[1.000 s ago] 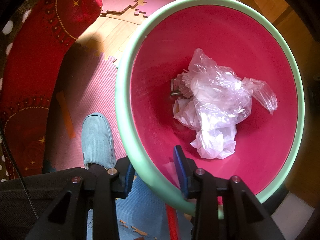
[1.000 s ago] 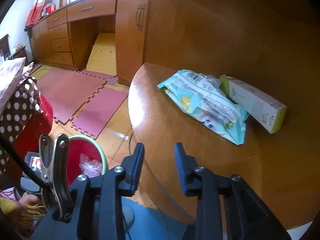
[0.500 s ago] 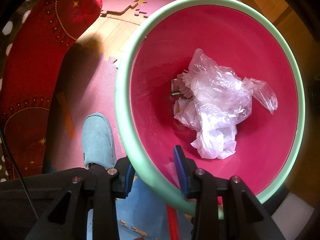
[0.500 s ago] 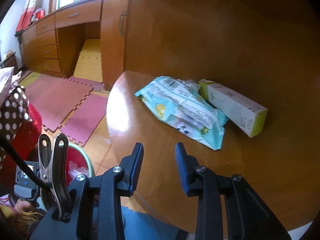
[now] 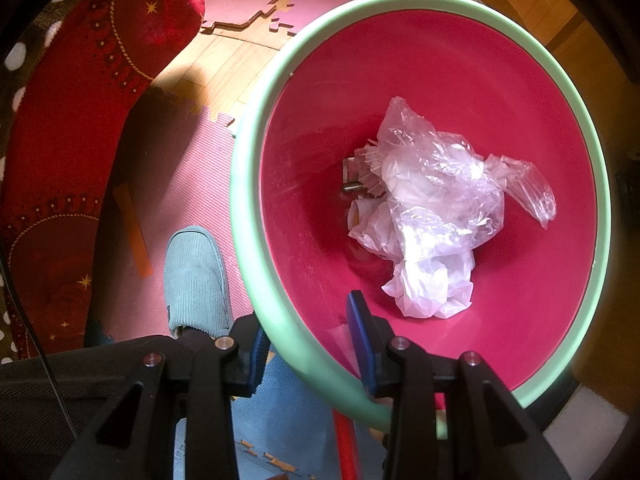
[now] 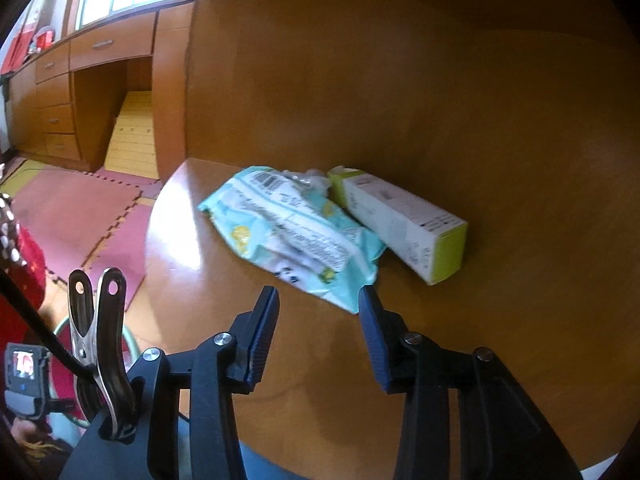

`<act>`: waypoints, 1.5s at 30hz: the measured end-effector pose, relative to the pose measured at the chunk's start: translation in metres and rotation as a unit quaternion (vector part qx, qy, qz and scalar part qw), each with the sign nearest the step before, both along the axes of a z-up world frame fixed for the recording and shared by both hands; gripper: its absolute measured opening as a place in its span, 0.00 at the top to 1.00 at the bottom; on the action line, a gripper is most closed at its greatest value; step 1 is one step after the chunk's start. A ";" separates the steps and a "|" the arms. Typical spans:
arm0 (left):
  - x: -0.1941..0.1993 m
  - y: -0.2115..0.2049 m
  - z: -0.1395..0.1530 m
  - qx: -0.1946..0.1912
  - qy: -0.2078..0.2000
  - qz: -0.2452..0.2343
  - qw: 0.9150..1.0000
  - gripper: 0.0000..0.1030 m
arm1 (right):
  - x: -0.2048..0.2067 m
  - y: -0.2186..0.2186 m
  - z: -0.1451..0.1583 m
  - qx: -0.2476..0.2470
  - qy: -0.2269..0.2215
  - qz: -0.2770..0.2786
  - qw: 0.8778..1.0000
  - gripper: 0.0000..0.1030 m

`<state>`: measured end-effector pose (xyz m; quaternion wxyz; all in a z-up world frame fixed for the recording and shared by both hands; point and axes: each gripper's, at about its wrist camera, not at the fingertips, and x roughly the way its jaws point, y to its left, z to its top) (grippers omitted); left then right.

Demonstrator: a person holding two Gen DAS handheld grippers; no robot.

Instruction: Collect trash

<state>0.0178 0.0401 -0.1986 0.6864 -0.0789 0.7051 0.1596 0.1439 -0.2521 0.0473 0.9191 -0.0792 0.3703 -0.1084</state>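
We see the left hand-held gripper (image 5: 308,344) clamped on the near rim of the bin (image 5: 248,184), crumpled plastic (image 5: 436,216) inside it. The right hand-held gripper (image 6: 318,320) is spread, empty, over the bench (image 6: 500,320); a wrapper (image 6: 292,228) and a box (image 6: 404,220) lie mid-frame, touching.

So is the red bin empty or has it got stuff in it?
Not empty. Crumpled clear plastic bags lie at the bottom of the red bin.

The left gripper (image 5: 307,339) points steeply downward, its jaws straddling a rim, one finger outside and one inside, seemingly clamped. The right gripper (image 6: 318,322) is held nearly level, jaws spread wide with nothing between them.
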 end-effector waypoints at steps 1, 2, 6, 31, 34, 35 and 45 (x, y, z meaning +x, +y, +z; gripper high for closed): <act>0.000 0.000 0.000 0.000 0.000 0.000 1.000 0.64 | 0.001 -0.003 0.001 -0.003 -0.002 -0.004 1.000 0.59; 0.000 0.000 0.000 0.001 0.000 -0.001 1.000 0.64 | 0.001 -0.006 0.002 -0.005 -0.004 -0.009 1.000 0.58; 0.000 0.000 0.000 0.000 0.000 0.000 1.000 0.64 | 0.004 -0.018 0.007 -0.018 -0.012 -0.028 0.999 0.50; 0.000 0.000 0.000 0.001 0.000 0.000 1.000 0.64 | 0.044 -0.071 0.018 -0.052 -0.029 -0.037 0.998 0.40; 0.001 0.000 -0.001 0.001 0.000 0.000 1.000 0.63 | 0.049 -0.074 0.018 -0.048 -0.032 -0.032 0.998 0.40; 0.001 0.000 -0.001 0.002 0.000 0.000 1.000 0.63 | 0.052 -0.073 0.018 -0.052 -0.031 -0.030 0.998 0.40; 0.000 0.001 -0.001 0.001 0.000 0.001 1.000 0.64 | 0.075 -0.076 0.000 -0.064 -0.001 -0.026 0.998 0.40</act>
